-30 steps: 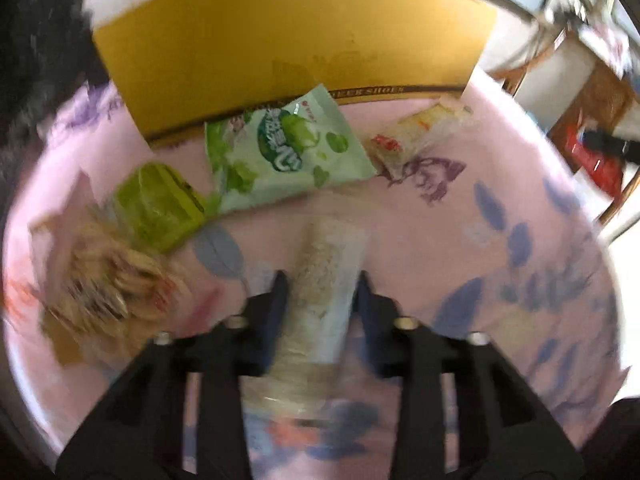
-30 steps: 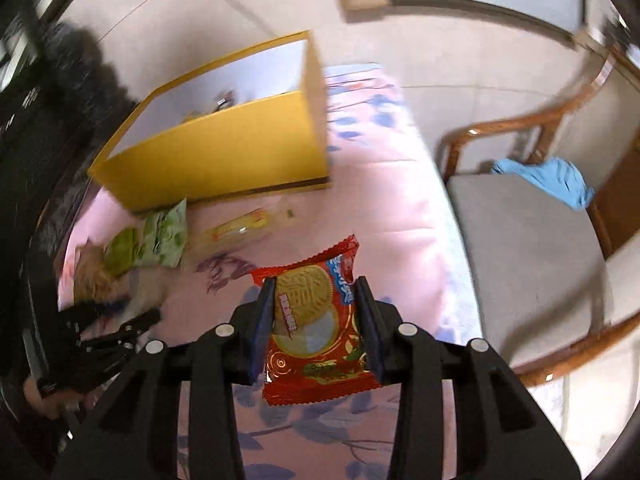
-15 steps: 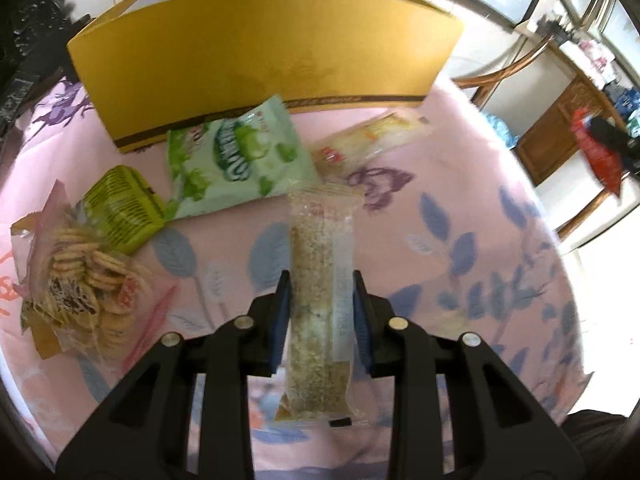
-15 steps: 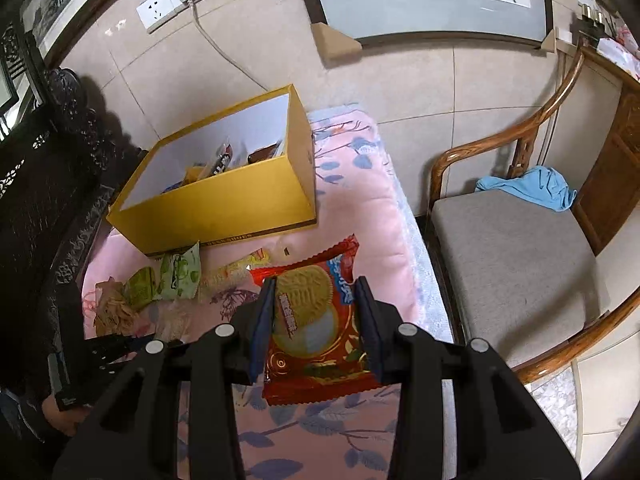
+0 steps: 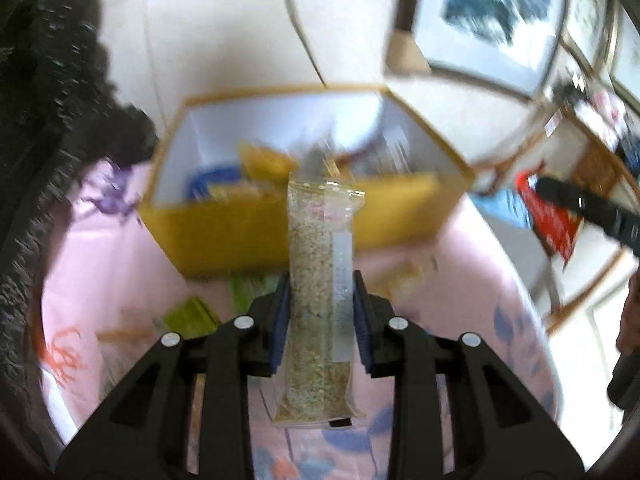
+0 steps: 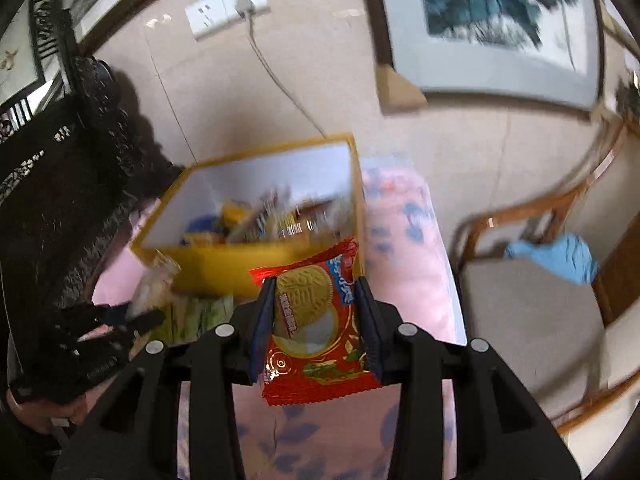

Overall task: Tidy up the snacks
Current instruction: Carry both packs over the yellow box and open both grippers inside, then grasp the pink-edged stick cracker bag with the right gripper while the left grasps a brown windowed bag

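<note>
Blurring smears the packets inside the yellow box (image 5: 224, 236), so none can be identified. A clear grain bar (image 5: 320, 280) is clamped by the left gripper (image 5: 319, 320), now raised before the box; a red biscuit packet (image 6: 316, 320) stays pinched in the right gripper (image 6: 316, 324).

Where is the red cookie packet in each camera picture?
Left wrist view: the red cookie packet is small at the far right edge, pinched in the right gripper.
Right wrist view: the packet sits at centre bottom, clamped between the gripper's two fingers.
Shared landmark: the yellow box of snacks on the pink cloth.
</note>
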Tool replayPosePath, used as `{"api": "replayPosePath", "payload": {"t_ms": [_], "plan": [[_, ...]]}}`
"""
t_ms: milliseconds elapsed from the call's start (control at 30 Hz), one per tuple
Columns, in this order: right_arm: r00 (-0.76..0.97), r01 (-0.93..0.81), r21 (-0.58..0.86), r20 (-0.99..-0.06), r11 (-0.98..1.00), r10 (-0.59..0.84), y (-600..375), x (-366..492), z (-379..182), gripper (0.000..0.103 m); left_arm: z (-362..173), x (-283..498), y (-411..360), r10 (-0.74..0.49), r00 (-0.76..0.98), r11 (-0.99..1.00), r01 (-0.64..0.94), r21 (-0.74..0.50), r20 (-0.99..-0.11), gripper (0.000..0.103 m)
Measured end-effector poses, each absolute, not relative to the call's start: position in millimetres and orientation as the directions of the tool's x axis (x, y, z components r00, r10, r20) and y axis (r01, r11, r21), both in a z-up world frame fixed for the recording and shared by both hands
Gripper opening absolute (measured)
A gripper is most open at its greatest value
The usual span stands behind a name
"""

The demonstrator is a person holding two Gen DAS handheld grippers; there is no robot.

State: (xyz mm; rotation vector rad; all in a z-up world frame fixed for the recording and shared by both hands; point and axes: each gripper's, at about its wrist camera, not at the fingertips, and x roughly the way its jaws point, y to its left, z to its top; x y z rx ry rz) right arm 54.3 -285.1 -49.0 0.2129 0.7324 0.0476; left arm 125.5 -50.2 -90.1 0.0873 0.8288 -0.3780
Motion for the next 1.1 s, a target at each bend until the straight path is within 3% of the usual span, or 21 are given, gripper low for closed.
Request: {"api": "replayPosePath", "payload": {"t_ms": [200,567,600,633,667,733,833,933,1100], "plan": [[0.782,-0.002,0.221,-0.608,0.975,0.139,-283.9,111.1,-33.0,0.04,-68.6,175.3,-42.2,-0.253,0.691,0.95,0.308,-0.041,-0.677,0.029],[0.788,-0.057,0.196,-0.594,0.979,0.165,-265.1,197.6,-35.9,0.041,-66.9,245.2,-44.1,-0.224,0.708,0.954,0.299,-0.003,-0.67,0.03],[0.783,-0.061,0.183,-0.601,0.981,0.16,-262.8,201.4,-37.1,0.044,-68.3,249.2,-45.3,-0.216,0.705,0.956,0.293,0.0,-0.675,0.039],[0.778,-0.065,0.117,-0.616,0.991,0.123,-255.6,207.1,-38.8,0.069,-71.8,254.9,-47.4,-0.188,0.702,0.96,0.279,0.023,-0.687,0.093],[0.784,-0.074,0.079,-0.611,0.994,0.107,-251.0,205.5,-39.1,0.091,-73.9,255.5,-50.6,-0.155,0.709,0.963,0.264,0.055,-0.688,0.101],[0.806,-0.153,0.039,-0.573,0.988,0.147,-242.1,193.7,-34.8,0.101,-78.7,249.5,-53.5,-0.118,0.733,0.955,0.268,0.125,-0.67,0.101],[0.78,-0.334,-0.002,-0.562,0.943,0.275,-234.0,167.7,-30.5,0.102,-87.8,235.9,-47.7,-0.101,0.71,0.931,0.315,0.186,-0.697,0.101],[0.647,-0.571,-0.096,-0.663,0.815,0.376,-216.8,141.0,-47.5,0.102,-91.6,211.8,-30.1,-0.108,0.689,0.899,0.375,0.225,-0.717,0.101],[0.43,-0.793,-0.17,-0.836,0.585,0.34,-175.5,106.2,-120.7,0.102,-93.1,150.0,14.3,-0.095,0.645,0.89,0.395,0.226,-0.758,0.101]]}}
